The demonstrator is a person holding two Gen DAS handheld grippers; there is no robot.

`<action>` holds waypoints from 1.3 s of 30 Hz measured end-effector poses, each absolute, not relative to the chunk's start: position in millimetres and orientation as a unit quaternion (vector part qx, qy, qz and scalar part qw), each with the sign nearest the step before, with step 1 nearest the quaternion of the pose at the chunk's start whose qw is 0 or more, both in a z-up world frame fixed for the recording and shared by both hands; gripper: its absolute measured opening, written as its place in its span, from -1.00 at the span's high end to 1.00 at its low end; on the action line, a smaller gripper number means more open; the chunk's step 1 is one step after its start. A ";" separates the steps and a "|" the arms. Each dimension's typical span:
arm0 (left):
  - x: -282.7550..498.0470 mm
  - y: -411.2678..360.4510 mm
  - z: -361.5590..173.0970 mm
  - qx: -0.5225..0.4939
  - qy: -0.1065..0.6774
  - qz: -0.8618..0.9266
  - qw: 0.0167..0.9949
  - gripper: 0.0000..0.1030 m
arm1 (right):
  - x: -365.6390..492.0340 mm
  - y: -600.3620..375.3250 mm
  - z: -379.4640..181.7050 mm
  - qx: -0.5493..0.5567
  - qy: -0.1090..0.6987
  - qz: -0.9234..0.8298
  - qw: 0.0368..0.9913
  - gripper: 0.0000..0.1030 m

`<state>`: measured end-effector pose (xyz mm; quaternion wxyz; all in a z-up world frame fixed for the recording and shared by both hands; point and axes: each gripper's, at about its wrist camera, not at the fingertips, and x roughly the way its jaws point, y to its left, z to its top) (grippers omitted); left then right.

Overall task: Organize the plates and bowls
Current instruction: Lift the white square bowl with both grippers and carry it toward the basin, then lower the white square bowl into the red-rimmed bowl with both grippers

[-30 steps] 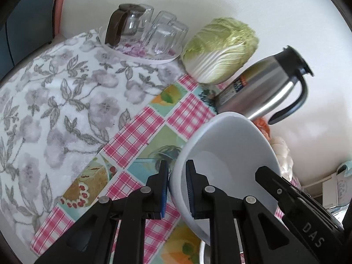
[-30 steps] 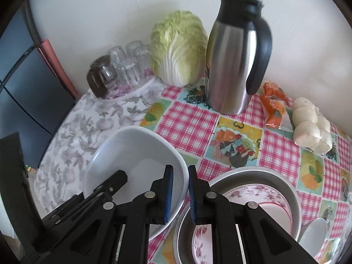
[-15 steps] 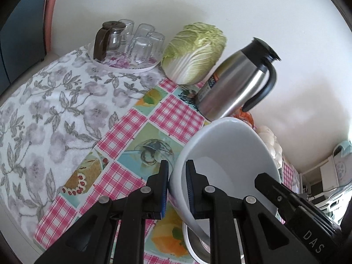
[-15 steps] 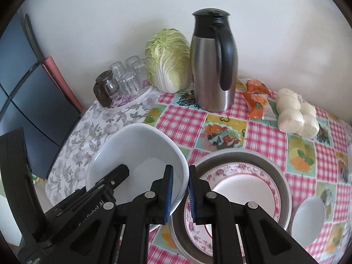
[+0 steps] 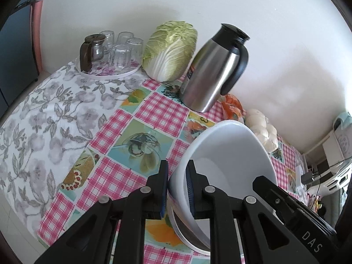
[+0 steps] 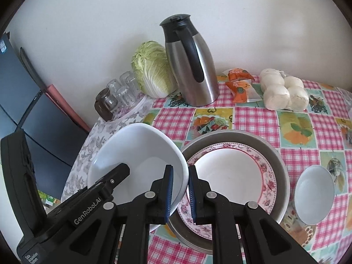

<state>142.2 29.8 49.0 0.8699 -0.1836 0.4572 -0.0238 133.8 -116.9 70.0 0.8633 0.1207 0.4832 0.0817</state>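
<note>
Now, left tool [image 5: 177,189] and right tool [image 6: 180,192] each clamped on opposite rims of white bowl [image 6: 140,154], bowl between them.

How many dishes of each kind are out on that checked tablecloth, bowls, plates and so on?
White bowls: 2, the big white bowl and the small white bowl
Flowered plate: 1
Grey metal basin under the plate: 1
Total: 4

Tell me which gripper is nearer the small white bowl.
Right. The right gripper, clamped on the big white bowl's rim, is on the side facing the small white bowl; the left gripper grips the far rim.
</note>
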 end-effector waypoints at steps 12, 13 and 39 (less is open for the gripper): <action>141.9 -0.1 58.7 -0.168 0.453 -0.030 0.875 0.68 | 125.3 -151.0 74.9 0.148 0.474 0.083 0.864 0.72; 141.8 -2.9 59.6 -0.167 0.453 -0.031 0.875 0.68 | 124.9 -153.2 75.6 0.149 0.474 0.084 0.864 0.72; 156.4 -57.1 47.6 -0.151 0.471 -0.073 0.866 0.68 | 121.5 -216.5 66.8 0.199 0.479 0.043 0.854 0.72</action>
